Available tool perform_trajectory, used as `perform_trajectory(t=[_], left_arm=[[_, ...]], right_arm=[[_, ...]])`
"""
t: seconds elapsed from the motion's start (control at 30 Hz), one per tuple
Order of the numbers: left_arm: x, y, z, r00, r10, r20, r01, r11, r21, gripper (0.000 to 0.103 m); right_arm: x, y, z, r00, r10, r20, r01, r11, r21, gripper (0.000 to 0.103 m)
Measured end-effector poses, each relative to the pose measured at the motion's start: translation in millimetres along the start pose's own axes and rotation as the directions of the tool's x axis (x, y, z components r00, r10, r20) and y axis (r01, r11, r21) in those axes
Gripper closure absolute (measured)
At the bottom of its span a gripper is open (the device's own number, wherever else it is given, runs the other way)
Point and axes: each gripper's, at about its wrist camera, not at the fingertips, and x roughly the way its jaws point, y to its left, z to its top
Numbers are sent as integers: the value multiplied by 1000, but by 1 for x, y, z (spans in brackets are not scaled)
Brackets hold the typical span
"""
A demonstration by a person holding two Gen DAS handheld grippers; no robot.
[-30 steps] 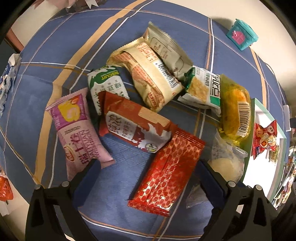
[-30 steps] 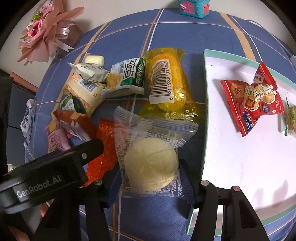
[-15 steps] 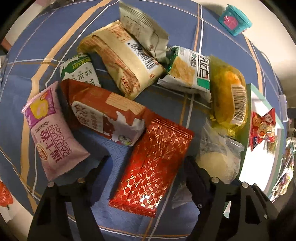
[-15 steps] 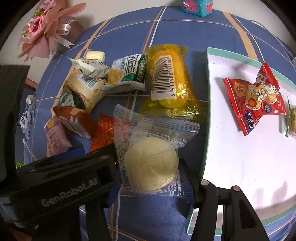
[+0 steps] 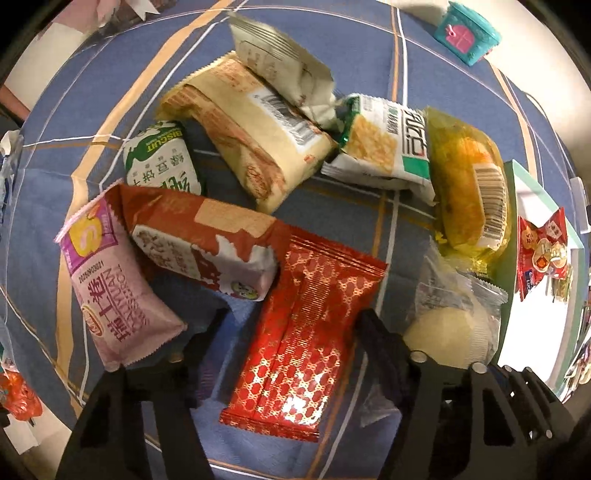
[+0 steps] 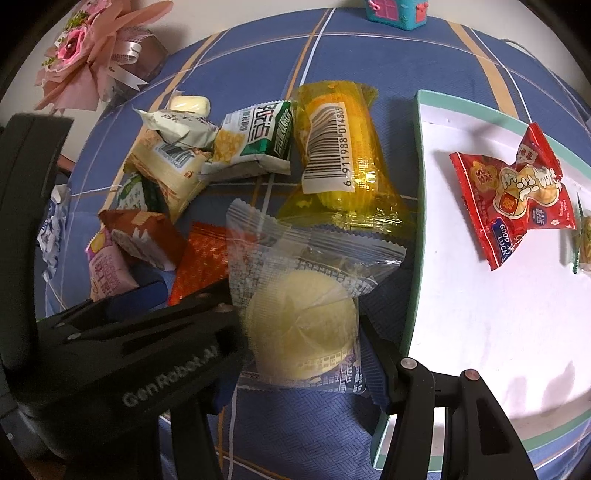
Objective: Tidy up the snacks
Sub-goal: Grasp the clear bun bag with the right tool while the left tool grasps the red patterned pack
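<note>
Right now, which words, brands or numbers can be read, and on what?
"BISCUIT": green and white packet.
"20250903021" and "SWISS ROLL": pink packet.
"6 911988 014863": barcode on the yellow packet.
"GOOD LUCK": red candy bag.
"GenRobot.AI": left gripper.
Chinese lettering and other small print: not legible.

Your left gripper (image 5: 291,328) straddles the red gold-patterned foil packet (image 5: 306,332), which lies on the blue checked tablecloth (image 5: 332,33). Left of that packet sits the pink Swiss-roll pack (image 5: 110,291), with the brown-and-white milk-biscuit pack (image 5: 207,243) between them. To its right lies the clear-wrapped round pale cake (image 6: 299,325), between your right gripper's fingers (image 6: 384,339). Right of the cake stands the white tray with a teal rim (image 6: 417,221), holding a red peanut-printed candy bag (image 6: 517,192).
</note>
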Motion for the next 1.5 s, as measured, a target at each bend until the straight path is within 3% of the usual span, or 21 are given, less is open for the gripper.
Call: perform_trajectory(t=[0.17,0.33,0.7,0.83,1.27,1.5], left_arm=[[-1,4,5,1000,-22,12,22,998,-54,45],[1,-14,1,999,40,13,-41,999,19,43],[5,-21,-1,998,58,19,-59,997,53,42],[7,-13,-2,998,51,24,-53,998,45,47],[-12,21,4,998,-54,42,56,998,-42,56],[-49,42,2,988,-103,113,109,993,-51,56]], right_arm=[[-3,-3,0,1000,2,0,-2,1000,4,43],[-4,-5,1,1000,3,0,-3,1000,9,43],[-2,2,-1,1000,-14,-2,14,1000,-11,42],[1,6,-2,1000,-23,-1,23,999,-22,42],[-11,11,0,999,1,43,0,1000,-14,44],[-30,19,2,996,14,85,-12,1000,-27,44]])
